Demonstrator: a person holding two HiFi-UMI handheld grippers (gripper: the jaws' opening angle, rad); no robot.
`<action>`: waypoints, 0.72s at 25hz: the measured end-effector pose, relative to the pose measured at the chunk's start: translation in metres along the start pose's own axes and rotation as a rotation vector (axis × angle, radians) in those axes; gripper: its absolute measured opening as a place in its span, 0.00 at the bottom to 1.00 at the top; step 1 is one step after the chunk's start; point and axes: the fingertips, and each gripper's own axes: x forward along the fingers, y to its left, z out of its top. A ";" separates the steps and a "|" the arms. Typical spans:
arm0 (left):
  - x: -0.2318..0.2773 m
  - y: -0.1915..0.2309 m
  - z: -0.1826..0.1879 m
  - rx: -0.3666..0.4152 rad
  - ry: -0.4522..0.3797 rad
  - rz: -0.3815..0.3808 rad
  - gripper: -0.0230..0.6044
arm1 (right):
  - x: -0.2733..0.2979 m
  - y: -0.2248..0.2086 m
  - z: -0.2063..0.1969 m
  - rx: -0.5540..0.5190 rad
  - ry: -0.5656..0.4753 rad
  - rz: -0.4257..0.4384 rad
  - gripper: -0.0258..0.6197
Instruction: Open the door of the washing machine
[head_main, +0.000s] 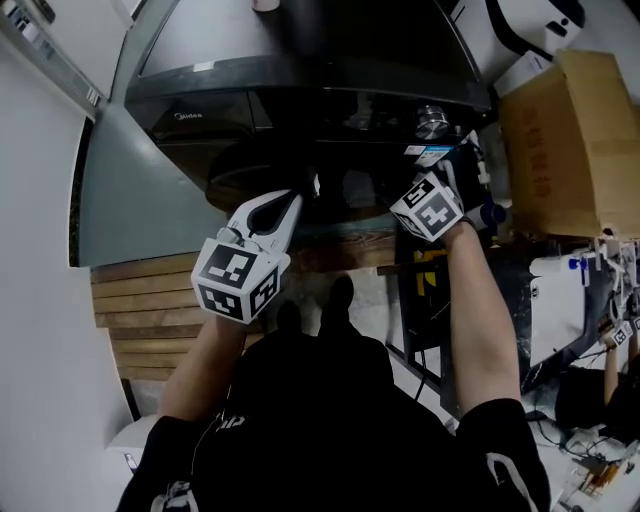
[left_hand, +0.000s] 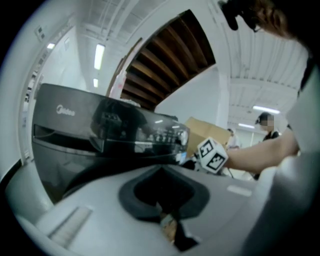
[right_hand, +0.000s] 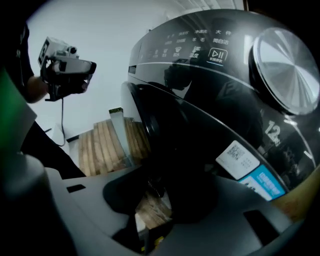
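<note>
Beside a white wall (head_main: 40, 250), the dark grey front-loading washing machine (head_main: 300, 90) shows its round dark glass door (right_hand: 200, 165), rim between the parted, unclamped jaws of the right gripper (right_hand: 165, 200), while the left gripper (head_main: 290, 205) hangs clenched and empty, so a pull now would likely slip off.

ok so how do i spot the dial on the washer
Find the dark washing machine filling the right gripper view. Follow its control panel past the row of small white symbols to the right end. The dial is the one large, round, silvery disc there; everything beside it is flat print.
</note>
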 end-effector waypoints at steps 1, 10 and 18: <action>-0.003 -0.001 0.002 -0.005 -0.009 -0.002 0.05 | -0.004 0.011 -0.008 0.012 0.000 0.039 0.25; -0.046 -0.018 -0.011 -0.002 -0.025 -0.046 0.05 | -0.022 0.085 -0.028 0.095 -0.013 -0.081 0.26; -0.068 -0.054 -0.046 -0.016 0.040 -0.025 0.06 | -0.038 0.133 -0.034 0.197 -0.082 -0.070 0.25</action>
